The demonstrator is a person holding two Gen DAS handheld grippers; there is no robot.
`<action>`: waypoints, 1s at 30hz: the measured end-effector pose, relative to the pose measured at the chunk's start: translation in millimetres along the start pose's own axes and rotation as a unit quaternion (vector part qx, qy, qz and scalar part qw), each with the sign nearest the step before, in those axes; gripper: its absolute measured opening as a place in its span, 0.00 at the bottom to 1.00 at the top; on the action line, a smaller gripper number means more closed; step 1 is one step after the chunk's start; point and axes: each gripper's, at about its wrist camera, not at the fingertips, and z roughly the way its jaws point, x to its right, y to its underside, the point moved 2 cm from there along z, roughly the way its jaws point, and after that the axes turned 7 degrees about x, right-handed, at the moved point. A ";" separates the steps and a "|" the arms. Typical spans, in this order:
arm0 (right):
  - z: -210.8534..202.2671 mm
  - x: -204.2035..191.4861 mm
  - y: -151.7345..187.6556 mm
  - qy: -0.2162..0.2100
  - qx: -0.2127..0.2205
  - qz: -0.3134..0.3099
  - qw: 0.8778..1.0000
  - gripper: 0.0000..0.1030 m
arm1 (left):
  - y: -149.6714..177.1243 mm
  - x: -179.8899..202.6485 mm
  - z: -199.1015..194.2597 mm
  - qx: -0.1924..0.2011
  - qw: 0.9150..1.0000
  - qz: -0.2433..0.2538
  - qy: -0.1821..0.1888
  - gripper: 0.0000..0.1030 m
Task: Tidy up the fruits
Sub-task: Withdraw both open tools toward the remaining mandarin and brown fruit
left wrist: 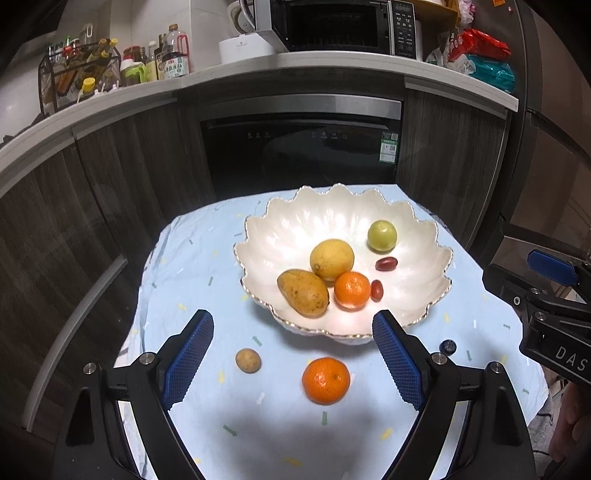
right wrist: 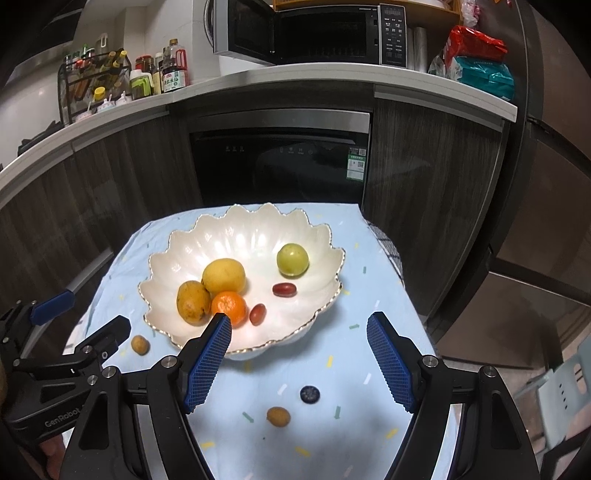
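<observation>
A white scalloped bowl (left wrist: 295,229) (right wrist: 240,240) holds a lemon (left wrist: 331,258), a brown pear (left wrist: 303,292), a mandarin (left wrist: 352,290), a green fruit (left wrist: 382,235) and two red dates (left wrist: 386,263). On the light blue cloth (left wrist: 192,266) in front of it lie a second mandarin (left wrist: 325,380), a small brown fruit (left wrist: 248,360) and a blueberry (left wrist: 447,347) (right wrist: 309,394). Another small brown fruit (right wrist: 278,416) lies near the blueberry. My left gripper (left wrist: 293,315) hovers open above the loose mandarin. My right gripper (right wrist: 298,318) hovers open above the blueberry. Neither holds anything.
Behind the small table stands a dark built-in appliance (left wrist: 299,147) between wooden cabinets. The counter above carries bottles (left wrist: 110,66) and a microwave (left wrist: 340,26). A pale chair (right wrist: 561,387) stands to the right. The cloth's edges drop off on the left and right.
</observation>
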 end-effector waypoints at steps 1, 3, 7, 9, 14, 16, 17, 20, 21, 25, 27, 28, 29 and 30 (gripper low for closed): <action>0.9 -0.7 1.9 0.000 -0.001 0.000 1.000 0.74 | 2.3 -0.4 0.6 -0.002 1.000 0.000 0.000 0.86; 2.8 -2.2 5.6 0.000 -0.003 0.000 1.000 0.74 | 6.7 -1.0 2.5 -0.005 1.000 0.001 0.001 0.86; 6.3 -5.4 14.2 -0.003 -0.008 -0.003 1.000 0.74 | 17.0 -1.9 7.2 -0.012 1.000 0.002 0.005 0.86; 8.8 -6.8 18.5 -0.005 -0.013 -0.004 1.000 0.74 | 21.0 -1.9 9.4 -0.016 1.000 0.002 0.008 0.86; 10.5 -8.5 25.0 -0.004 -0.011 -0.010 1.000 0.74 | 29.4 -0.1 13.3 -0.018 1.000 0.005 0.019 0.86; 11.3 -8.4 27.8 -0.002 -0.010 -0.014 1.000 0.74 | 32.8 1.1 15.1 -0.020 1.000 0.008 0.021 0.86; 11.8 -8.1 29.3 -0.002 -0.010 -0.016 1.000 0.74 | 35.2 1.5 16.6 -0.022 0.999 0.010 0.022 0.86; 14.4 -7.7 35.3 -0.001 -0.014 -0.019 1.000 0.74 | 41.2 4.4 20.3 -0.025 0.999 0.015 0.026 0.85; 15.9 -7.7 37.8 -0.001 -0.017 -0.020 1.000 0.74 | 42.8 5.1 21.5 -0.025 0.999 0.017 0.026 0.85; 20.8 -7.6 46.3 -0.007 -0.028 -0.017 0.999 0.74 | 48.8 6.5 26.1 -0.028 0.999 0.021 0.028 0.85; 23.6 -8.4 48.9 -0.009 -0.034 -0.019 0.999 0.74 | 51.0 6.6 28.0 -0.028 0.999 0.022 0.030 0.84; 24.6 -8.2 49.6 -0.010 -0.035 -0.018 0.999 0.74 | 51.8 6.4 29.0 -0.028 0.999 0.023 0.031 0.84; 26.1 -8.3 51.2 -0.011 -0.038 -0.017 0.999 0.74 | 52.7 6.5 30.3 -0.028 0.999 0.025 0.031 0.83; 27.9 -8.3 52.6 -0.012 -0.040 -0.017 0.999 0.74 | 53.6 6.7 31.7 -0.028 0.999 0.026 0.032 0.83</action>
